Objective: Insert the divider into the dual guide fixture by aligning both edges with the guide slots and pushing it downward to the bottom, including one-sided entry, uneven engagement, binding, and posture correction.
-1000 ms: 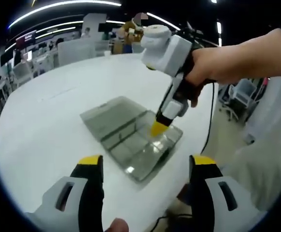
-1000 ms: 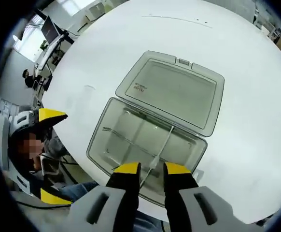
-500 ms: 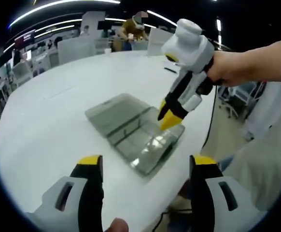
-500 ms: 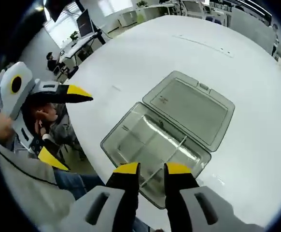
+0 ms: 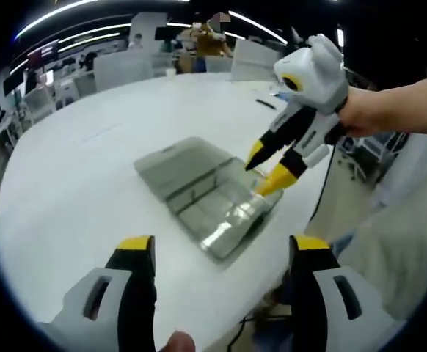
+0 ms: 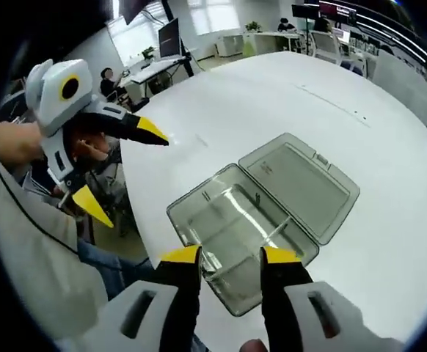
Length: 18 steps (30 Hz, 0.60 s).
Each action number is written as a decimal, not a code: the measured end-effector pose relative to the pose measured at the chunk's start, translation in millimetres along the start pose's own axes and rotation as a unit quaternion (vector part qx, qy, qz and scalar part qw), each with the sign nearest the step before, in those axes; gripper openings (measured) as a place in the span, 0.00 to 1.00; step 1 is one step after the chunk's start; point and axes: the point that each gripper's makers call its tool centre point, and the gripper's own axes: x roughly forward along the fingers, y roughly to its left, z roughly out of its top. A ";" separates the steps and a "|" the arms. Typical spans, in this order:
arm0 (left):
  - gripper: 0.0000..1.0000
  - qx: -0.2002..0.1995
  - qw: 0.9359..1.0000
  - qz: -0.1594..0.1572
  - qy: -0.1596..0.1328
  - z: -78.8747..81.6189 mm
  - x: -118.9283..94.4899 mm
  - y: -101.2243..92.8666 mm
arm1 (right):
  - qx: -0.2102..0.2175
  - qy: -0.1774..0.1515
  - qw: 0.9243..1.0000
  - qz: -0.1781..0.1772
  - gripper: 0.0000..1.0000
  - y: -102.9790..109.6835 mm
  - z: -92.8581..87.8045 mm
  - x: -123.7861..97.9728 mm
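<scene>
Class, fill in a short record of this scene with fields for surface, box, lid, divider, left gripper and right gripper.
surface: round white table
box: clear grey plastic box, near the table edge
lid: lid hinged open, lying flat beside the box
divider: thin clear divider standing across the box interior; seating depth cannot be told
left gripper: left gripper off the table edge, jaws wide open, empty
right gripper: right gripper above the box's near edge, jaws open, holding nothing
</scene>
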 end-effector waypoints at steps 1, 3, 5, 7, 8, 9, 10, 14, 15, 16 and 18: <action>0.72 -0.006 1.000 0.003 0.001 -0.9 -0.5 -0.7 | -0.010 -0.009 1.000 0.005 0.34 1.1 0.4 -1.3; 0.72 -0.017 1.000 0.005 0.000 -1.3 -0.5 -1.4 | -0.012 -0.015 1.000 0.007 0.36 2.0 0.1 -4.2; 0.73 -0.020 1.000 0.010 0.004 -3.3 -0.4 -1.9 | -0.024 -0.026 0.999 0.011 0.39 3.3 1.3 -6.9; 0.73 -0.024 1.000 0.014 0.008 -5.1 -0.5 -2.0 | -0.034 -0.038 0.999 0.011 0.41 3.3 2.8 -10.0; 0.74 -0.027 0.999 0.015 0.008 -5.8 -0.6 -1.8 | -0.034 -0.042 0.998 0.015 0.42 4.5 2.8 -11.8; 0.74 -0.033 0.999 0.018 0.010 -7.5 -0.8 -1.0 | -0.037 -0.046 0.998 0.016 0.43 4.4 3.3 -12.8; 0.74 -0.037 0.999 0.021 0.012 -9.2 -1.0 0.5 | -0.042 -0.053 0.998 0.017 0.43 4.3 4.4 -14.0; 0.75 -0.047 0.998 0.030 0.019 -14.7 -0.7 5.6 | -0.046 -0.070 0.996 0.021 0.48 3.7 5.4 -19.6; 0.75 -0.050 0.998 0.034 0.023 -16.6 -0.9 7.7 | -0.049 -0.072 0.996 0.024 0.49 3.9 4.4 -21.5; 0.75 -0.053 0.998 0.036 0.023 -17.0 -1.1 9.1 | -0.050 -0.074 0.996 0.024 0.49 3.5 3.8 -22.8; 0.75 -0.060 0.997 0.041 0.022 -17.1 -2.0 12.8 | -0.053 -0.083 0.995 0.027 0.52 4.3 3.7 -25.6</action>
